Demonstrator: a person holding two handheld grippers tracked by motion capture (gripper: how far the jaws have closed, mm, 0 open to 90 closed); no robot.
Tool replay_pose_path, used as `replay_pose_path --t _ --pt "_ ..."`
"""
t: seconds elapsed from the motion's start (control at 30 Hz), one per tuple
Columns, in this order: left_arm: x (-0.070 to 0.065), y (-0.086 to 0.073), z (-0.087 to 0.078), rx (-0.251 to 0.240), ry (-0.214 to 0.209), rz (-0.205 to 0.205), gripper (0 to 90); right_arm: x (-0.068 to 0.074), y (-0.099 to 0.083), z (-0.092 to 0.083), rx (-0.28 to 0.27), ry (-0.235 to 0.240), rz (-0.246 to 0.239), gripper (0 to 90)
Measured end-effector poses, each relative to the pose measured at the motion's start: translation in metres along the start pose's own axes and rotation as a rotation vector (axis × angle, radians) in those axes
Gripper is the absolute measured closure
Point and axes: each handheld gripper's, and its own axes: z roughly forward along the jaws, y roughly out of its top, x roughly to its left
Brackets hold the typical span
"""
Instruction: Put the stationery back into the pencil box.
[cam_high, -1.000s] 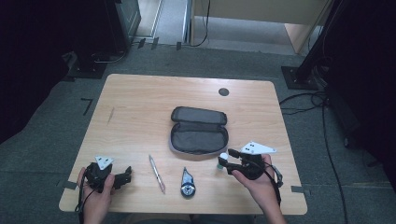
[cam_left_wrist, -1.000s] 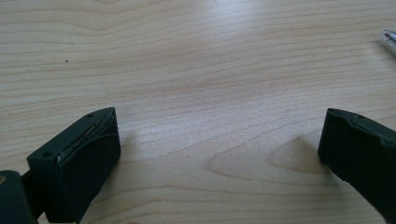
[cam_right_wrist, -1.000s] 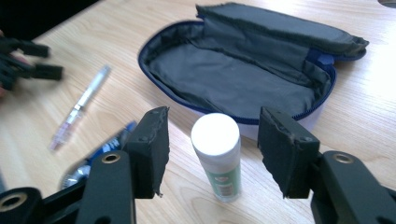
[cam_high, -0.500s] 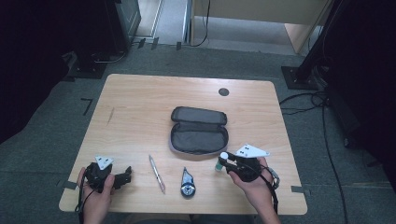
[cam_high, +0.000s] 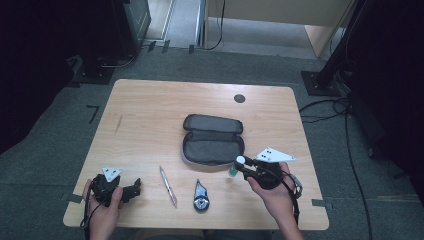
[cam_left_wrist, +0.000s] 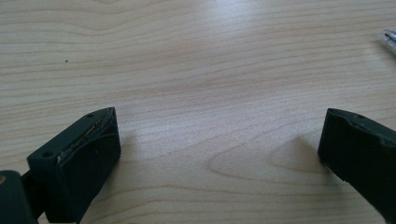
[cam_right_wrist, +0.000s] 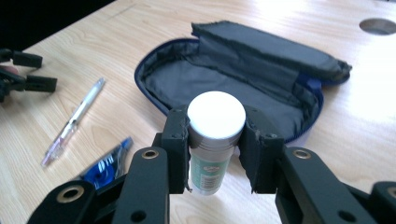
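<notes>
My right gripper (cam_high: 239, 166) is at the front right of the table, shut on a glue stick (cam_high: 234, 171) with a white cap and green label; its jaws have just closed on it. In the right gripper view the glue stick (cam_right_wrist: 215, 115) stands upright between the pads (cam_right_wrist: 177, 140), just in front of an open grey pencil case (cam_right_wrist: 243, 84). The pencil case (cam_high: 212, 142) lies open at the table's middle. My left gripper (cam_high: 134, 190) rests at the front left, open, with bare wood between its fingers (cam_left_wrist: 88, 154).
A pen (cam_high: 168, 186) and a blue correction tape dispenser (cam_high: 201, 196) lie near the front edge between the two grippers. A round cable hole (cam_high: 239, 98) sits in the wooden table (cam_high: 150, 115) at the far side. Dark stands and cables surround the table.
The right gripper's jaws have closed on the glue stick and it has shifted slightly left toward the pencil case. The left gripper has stayed still.
</notes>
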Motion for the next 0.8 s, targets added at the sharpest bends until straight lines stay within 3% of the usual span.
replay_pose_path --t 0.37,0.8 --pt "0.000 0.000 0.000 0.001 0.000 0.001 0.0 0.007 0.037 0.012 -0.017 -0.002 -0.042 65.6" --pt "0.000 0.000 0.000 0.001 0.000 0.000 0.0 -0.002 0.054 0.036 -0.023 -0.018 -0.039 65.7"
